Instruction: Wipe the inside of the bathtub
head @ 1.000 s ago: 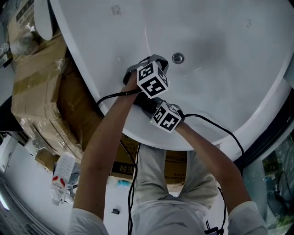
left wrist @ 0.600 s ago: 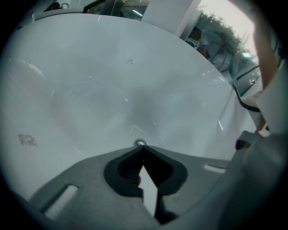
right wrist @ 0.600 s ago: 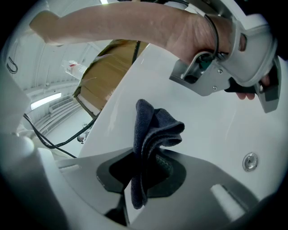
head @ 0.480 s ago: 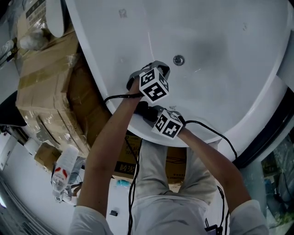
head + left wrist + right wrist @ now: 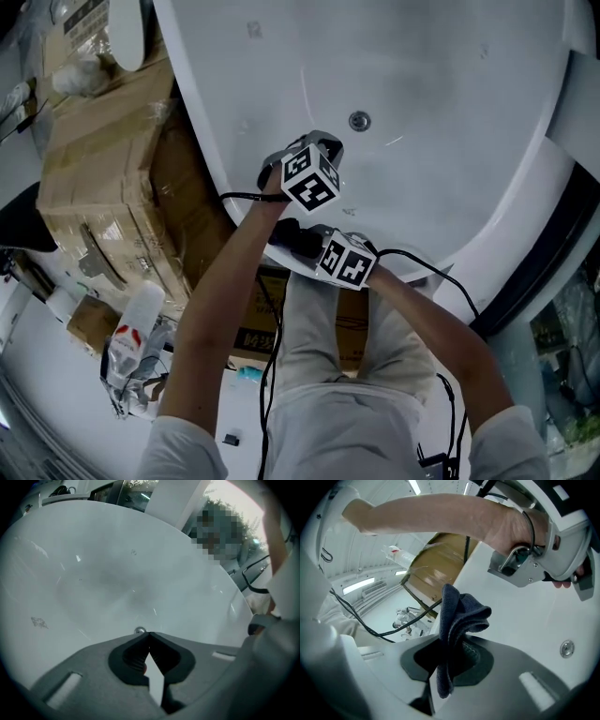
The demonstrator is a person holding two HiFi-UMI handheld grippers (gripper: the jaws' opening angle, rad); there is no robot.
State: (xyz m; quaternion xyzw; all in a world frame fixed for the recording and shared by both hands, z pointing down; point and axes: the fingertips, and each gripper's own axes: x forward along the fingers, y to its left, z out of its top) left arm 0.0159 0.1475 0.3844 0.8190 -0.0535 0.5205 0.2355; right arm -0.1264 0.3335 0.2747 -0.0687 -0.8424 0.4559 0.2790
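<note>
The white bathtub [image 5: 450,141] fills the top of the head view, with its round metal drain [image 5: 359,120] on the floor. My left gripper [image 5: 317,146] hangs inside the tub just short of the drain [image 5: 139,630], and its jaws [image 5: 149,634] are shut with nothing between them. My right gripper [image 5: 302,240] is over the near rim, shut on a dark blue cloth [image 5: 461,613] that stands folded up out of the jaws [image 5: 449,656]. In the right gripper view the left gripper [image 5: 543,559] and a bare forearm show above, and the drain [image 5: 566,648] lies at the right.
Taped cardboard boxes [image 5: 103,178] stand against the tub's left side. A plastic bottle [image 5: 129,339] lies on the floor below them. Black cables [image 5: 422,267] trail from both grippers over the rim. A dark frame [image 5: 553,244] runs along the tub's right side.
Both grippers have drawn back from the drain toward the near rim; the right one with the cloth now sits over the rim. The head view has shifted slightly.
</note>
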